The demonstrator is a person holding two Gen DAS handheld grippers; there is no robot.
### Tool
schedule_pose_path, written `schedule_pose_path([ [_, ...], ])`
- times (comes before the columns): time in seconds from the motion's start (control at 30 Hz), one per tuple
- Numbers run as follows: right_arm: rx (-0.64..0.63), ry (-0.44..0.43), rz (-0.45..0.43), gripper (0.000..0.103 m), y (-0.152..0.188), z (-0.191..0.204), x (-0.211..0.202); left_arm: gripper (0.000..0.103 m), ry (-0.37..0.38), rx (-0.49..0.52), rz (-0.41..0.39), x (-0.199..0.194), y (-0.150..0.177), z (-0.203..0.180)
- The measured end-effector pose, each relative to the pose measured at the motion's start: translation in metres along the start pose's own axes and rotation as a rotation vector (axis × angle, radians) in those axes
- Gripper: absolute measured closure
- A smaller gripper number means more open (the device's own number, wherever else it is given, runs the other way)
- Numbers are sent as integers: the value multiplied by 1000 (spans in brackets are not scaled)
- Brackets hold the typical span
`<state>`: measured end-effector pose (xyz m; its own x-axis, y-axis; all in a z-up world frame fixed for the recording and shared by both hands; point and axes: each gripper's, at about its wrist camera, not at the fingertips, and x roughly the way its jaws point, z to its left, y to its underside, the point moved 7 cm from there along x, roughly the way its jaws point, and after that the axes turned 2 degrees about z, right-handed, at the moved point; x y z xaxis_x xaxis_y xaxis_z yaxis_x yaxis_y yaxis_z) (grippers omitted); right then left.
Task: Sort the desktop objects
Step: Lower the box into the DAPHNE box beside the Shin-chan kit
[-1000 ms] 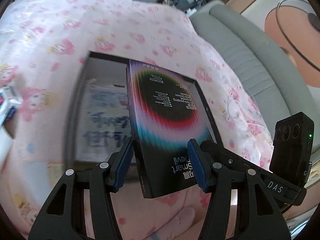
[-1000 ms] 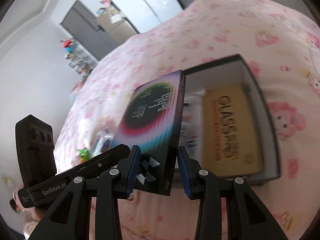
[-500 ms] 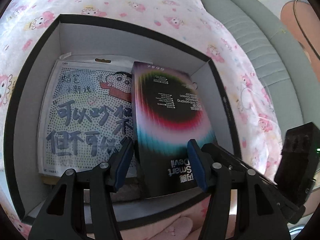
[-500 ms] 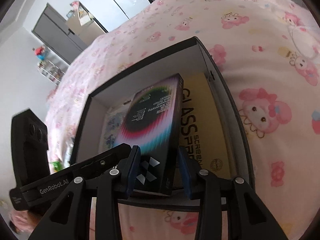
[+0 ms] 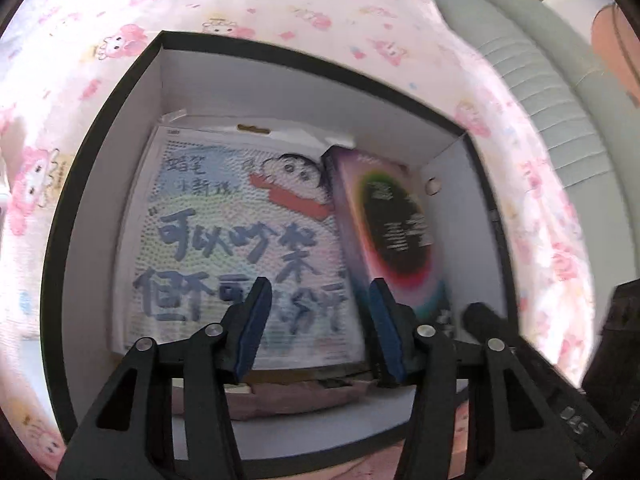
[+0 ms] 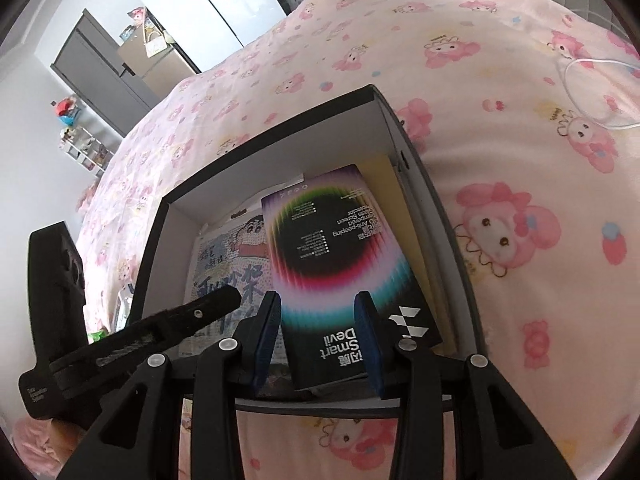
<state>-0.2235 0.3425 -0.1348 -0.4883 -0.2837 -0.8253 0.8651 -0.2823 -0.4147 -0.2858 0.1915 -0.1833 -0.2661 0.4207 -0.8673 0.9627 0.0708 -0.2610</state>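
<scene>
Screen protector pack [image 6: 340,264] lies in the box [image 6: 404,140] along its right wall, long axis pointing away from the right gripper [image 6: 318,336], which straddles its near end, open. Left gripper [image 5: 318,320] open, empty, beside it.

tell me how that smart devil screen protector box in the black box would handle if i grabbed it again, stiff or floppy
Probably stiff: the Smart Devil box shows flat faces and straight edges, with no sag. Likely light for its size, being a thin flat pack. Its printed face looks smooth, so it may slip between the right gripper's open jaws. It lies flat in the black box, so it shouldn't tip.
</scene>
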Motion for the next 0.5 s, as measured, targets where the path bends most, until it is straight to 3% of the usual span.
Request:
schedule_pose_path([
  [0.27,-20,10,1,69,1,3,1,69,-9,43,38,18,1,-18],
  [0.5,-10,32,-2,69,-1,-1,4,73,62,10,118,39,-9,-34],
])
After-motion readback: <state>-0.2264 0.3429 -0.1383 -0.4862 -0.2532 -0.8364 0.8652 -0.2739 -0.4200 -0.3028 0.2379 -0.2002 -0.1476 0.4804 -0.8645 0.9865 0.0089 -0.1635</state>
